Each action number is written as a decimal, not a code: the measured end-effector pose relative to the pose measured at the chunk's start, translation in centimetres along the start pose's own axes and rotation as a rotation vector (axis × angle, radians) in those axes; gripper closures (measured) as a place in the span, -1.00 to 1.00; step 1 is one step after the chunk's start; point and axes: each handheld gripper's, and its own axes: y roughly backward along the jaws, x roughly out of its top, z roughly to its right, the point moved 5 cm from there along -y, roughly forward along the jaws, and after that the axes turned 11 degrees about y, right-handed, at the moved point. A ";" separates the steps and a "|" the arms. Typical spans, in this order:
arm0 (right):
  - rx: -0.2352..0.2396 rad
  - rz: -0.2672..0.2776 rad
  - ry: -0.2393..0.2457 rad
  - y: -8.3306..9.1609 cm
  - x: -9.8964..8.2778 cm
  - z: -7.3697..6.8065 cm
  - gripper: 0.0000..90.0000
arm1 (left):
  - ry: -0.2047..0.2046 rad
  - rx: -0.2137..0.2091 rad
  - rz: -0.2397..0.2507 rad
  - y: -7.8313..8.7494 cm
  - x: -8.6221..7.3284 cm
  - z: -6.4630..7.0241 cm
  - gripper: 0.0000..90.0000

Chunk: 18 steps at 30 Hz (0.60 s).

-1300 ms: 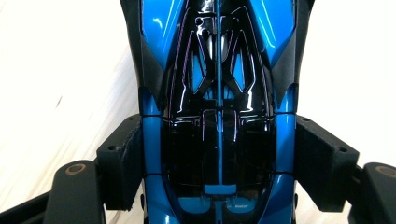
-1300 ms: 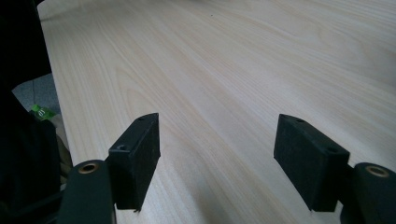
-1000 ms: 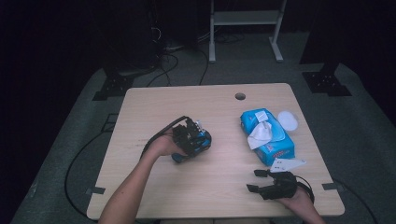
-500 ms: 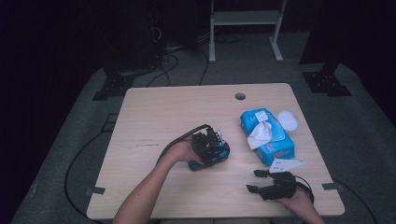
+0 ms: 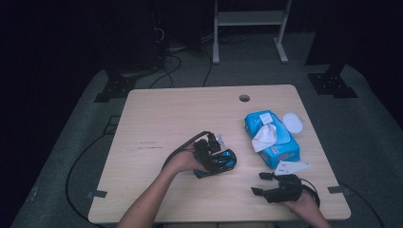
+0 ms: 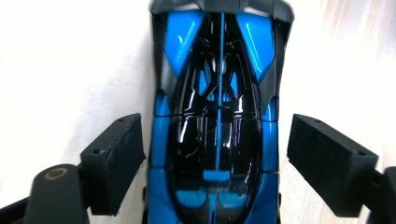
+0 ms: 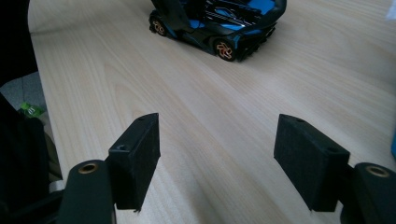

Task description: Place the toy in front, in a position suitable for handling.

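since a second ago the left gripper has carried the blue toy car toward the desk's middle and just spread its jaws, car between them untouched; releasing seems underway, so backing off cleanly comes next.

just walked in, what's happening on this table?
A person works two handheld grippers. The left gripper straddles a blue and black toy car on the wooden table; its jaws have just been opening, and the pads now stand clear of the car's sides. The right gripper rests open near the table's front edge, beside a blue wipes pack.
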 end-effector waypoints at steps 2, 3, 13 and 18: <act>-0.005 0.004 -0.005 0.1 0.0 0.2 -0.32 | 0.015 -0.013 0.044 0.6 -0.3 0.0 -0.66; -0.006 0.007 -0.013 0.1 0.0 0.2 -0.32 | 0.014 -0.011 0.056 1.0 -0.6 0.0 -0.66; -0.026 0.023 -0.039 -0.2 0.3 0.1 -0.32 | 0.159 -0.039 0.310 3.7 -3.1 -1.3 -0.73; -0.033 0.016 -0.030 -0.5 0.9 -0.2 -0.32 | 0.260 -0.044 0.497 4.9 -5.3 -2.0 -0.77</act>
